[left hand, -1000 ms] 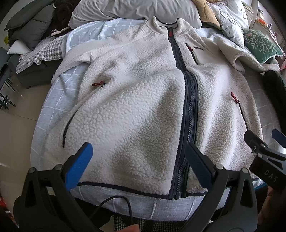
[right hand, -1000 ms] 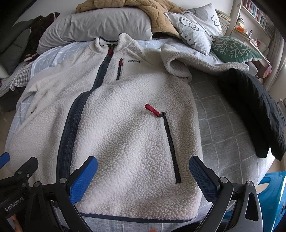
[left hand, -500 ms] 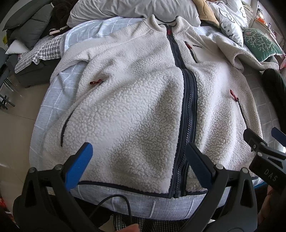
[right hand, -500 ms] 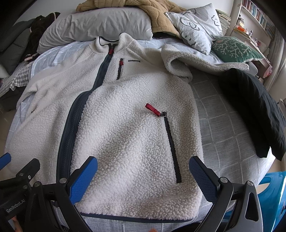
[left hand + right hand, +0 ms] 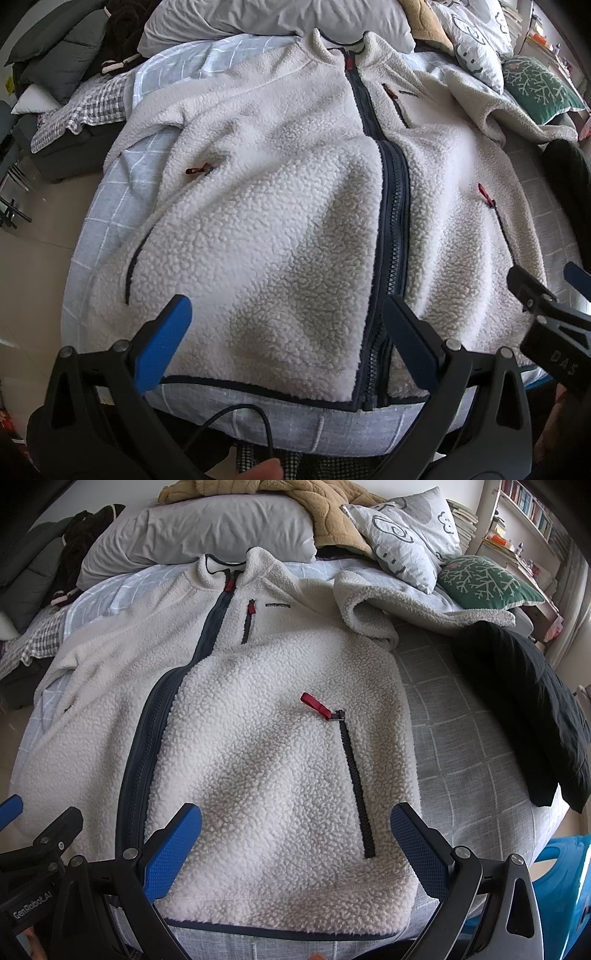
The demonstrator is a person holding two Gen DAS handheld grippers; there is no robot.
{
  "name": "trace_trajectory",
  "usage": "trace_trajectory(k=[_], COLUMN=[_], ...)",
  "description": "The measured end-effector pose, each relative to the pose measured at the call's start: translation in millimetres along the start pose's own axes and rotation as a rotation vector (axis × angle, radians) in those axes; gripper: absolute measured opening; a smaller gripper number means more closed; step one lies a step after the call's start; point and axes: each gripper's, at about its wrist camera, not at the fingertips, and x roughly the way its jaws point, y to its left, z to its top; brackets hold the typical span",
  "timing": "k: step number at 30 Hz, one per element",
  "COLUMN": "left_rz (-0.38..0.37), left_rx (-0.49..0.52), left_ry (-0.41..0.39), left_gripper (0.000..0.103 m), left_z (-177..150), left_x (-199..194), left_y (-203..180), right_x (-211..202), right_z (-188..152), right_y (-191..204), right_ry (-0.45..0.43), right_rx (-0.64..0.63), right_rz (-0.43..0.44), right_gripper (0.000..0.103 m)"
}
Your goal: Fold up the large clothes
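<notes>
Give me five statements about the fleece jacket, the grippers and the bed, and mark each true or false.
1. The fleece jacket lies front up on the bed. True.
2. The left gripper is clamped on the jacket's hem. False: its fingers are spread apart with nothing between them.
3. The right gripper is open. True.
4. The main zipper is done up fully from hem to collar. False: its lower part gapes, closing only nearer the collar.
5. A black garment lies on top of the jacket's chest. False: it lies on the bed beside the jacket.
</notes>
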Motion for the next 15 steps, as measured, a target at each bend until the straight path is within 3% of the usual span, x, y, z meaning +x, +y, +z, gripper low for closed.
trace_trajectory(k=[11, 15], left_rz=[-0.053, -0.146], left_rx=[-0.007, -0.042], left_ry=[0.003, 0.036], left_gripper=[0.102, 0.102], left_z=[2, 13], left_x=[13, 10], left_y=[35, 68], right_x=[5, 5], right_z=[-3, 1], right_y=[-25, -52], right_ry=[-0.001, -0.011], right_rx=[0.008, 0.01], right_rz=[-0.036, -0.046], right_gripper=[0.103, 0.103])
